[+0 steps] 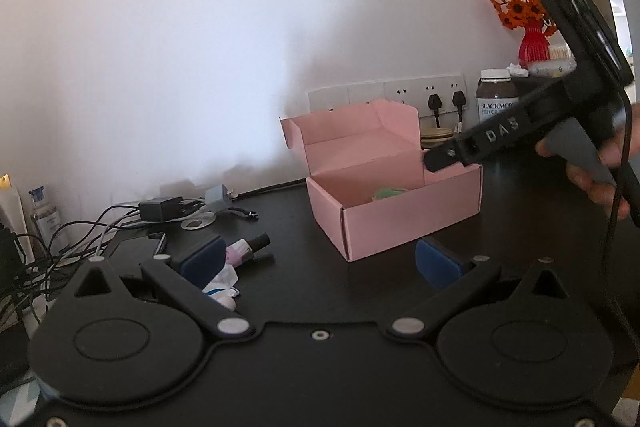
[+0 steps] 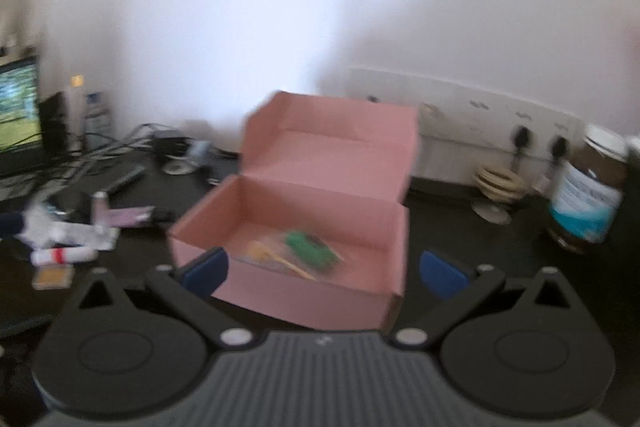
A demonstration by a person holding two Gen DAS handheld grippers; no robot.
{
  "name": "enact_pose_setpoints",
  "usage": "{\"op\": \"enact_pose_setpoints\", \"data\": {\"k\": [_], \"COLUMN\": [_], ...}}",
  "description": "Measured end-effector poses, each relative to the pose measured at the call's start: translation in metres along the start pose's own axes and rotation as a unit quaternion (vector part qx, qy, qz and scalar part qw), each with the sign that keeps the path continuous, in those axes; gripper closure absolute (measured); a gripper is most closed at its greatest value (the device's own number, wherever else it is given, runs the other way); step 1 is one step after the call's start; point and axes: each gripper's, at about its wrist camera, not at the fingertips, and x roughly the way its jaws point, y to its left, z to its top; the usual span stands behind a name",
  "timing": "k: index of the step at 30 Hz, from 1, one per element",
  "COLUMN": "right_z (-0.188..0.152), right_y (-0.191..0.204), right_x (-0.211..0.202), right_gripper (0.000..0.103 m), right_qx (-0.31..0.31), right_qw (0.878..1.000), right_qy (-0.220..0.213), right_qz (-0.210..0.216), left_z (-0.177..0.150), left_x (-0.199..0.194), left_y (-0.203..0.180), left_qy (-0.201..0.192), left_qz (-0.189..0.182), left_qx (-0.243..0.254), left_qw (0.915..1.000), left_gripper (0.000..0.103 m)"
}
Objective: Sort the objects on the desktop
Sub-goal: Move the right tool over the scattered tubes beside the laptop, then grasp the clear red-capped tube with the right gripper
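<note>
Both tools were spread and empty: the left gripper [image 1: 320,259] hovered over the black desk [image 1: 304,227] with its blue pads [image 1: 202,259] wide apart, and the right gripper [image 2: 324,269] hung just in front of the open pink box [image 2: 304,223], jaws likewise wide and holding nothing. The right wrist view was motion-blurred. The box sat mid-desk, lid folded back against the wall side; inside lay a green item [image 2: 310,245] and something yellowish I could not identify. The unsorted clutter lay to the left of the box: a small pink-and-black tube [image 1: 248,249], crumpled white wrappers [image 2: 68,227], a white stick with a red band [image 2: 62,255] and a small tan square [image 2: 52,275]. Judgement: the step in hand appeared to be going for the next loose item. To do it well, approach the tube across its narrow axis, close on the body rather than the cap, lift clear of the wrappers, and carry it over the box's front wall before releasing low. Legible writing: "BLACKMOR…" on the brown supplement bottle [image 1: 496,99] with a second line, probably "FISH OIL", partly hidden; "DAS" on the right tool's body [image 1: 500,133].
</note>
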Motion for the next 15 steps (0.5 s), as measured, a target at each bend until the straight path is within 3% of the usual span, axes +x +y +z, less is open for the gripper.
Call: {"op": "enact_pose_setpoints", "data": {"k": [7,9,11,15], "right_z": [0.032,0.035,0.037,0.038], "right_y": [0.039,0.057,0.071,0.088], "right_x": [0.023,0.033,0.042,0.057], "right_gripper": [0.001,0.005,0.015,0.02], "right_qx": [-0.118,-0.16,-0.179,-0.19], "right_qw": [0.991,0.983,0.978,0.972], "right_qy": [-0.002,0.003,0.013,0.027], "right_qz": [0.066,0.09,0.106,0.135], "left_z": [-0.001,-0.001,0.0,0.0], "left_x": [-0.005,-0.005,-0.004,-0.007], "left_y": [-0.004,-0.003,-0.002,0.002], "left_qy": [-0.015,-0.016,-0.017,-0.027], "left_qz": [-0.002,-0.003,0.001,0.016], "left_qx": [0.009,0.008,0.004,-0.009], "left_qw": [0.9998,0.9998,0.9999,0.9995], "left_gripper": [0.0,0.0,0.0,0.0]}}
